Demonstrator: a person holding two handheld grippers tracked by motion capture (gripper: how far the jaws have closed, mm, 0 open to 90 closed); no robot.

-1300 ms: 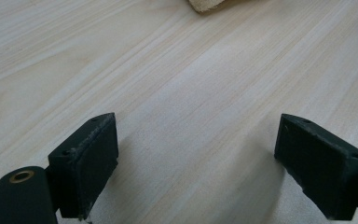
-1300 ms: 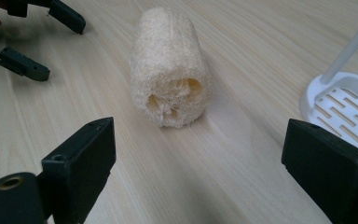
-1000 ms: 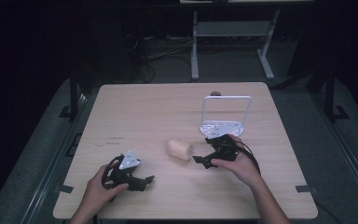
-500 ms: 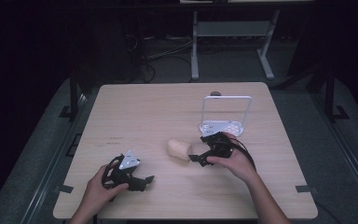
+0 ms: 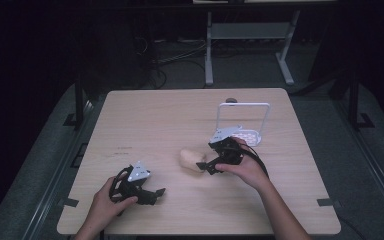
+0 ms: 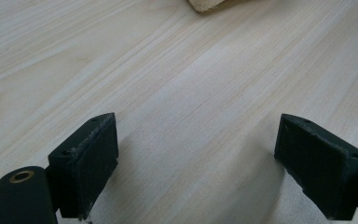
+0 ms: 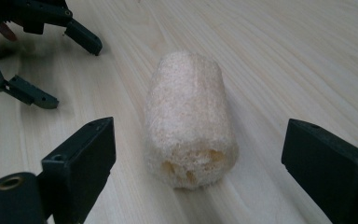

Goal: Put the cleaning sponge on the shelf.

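A beige loofah-like roll lies on its side near the middle of the wooden table. My right gripper is just right of it, open. In the right gripper view the roll lies end-on between the two wide-apart jaws of that gripper, touching neither. My left gripper rests near the front left of the table, a hand around it. It stands open over bare wood, and an edge of the roll peeks in at the top.
A small white stand with a wire frame and a perforated base sits right behind the right gripper. The left gripper appears at the top left of the right gripper view. Dark floor and a metal frame lie beyond the table.
The right gripper has edged left toward the roll, so its jaws now flank it. The left gripper and the roll have not moved.
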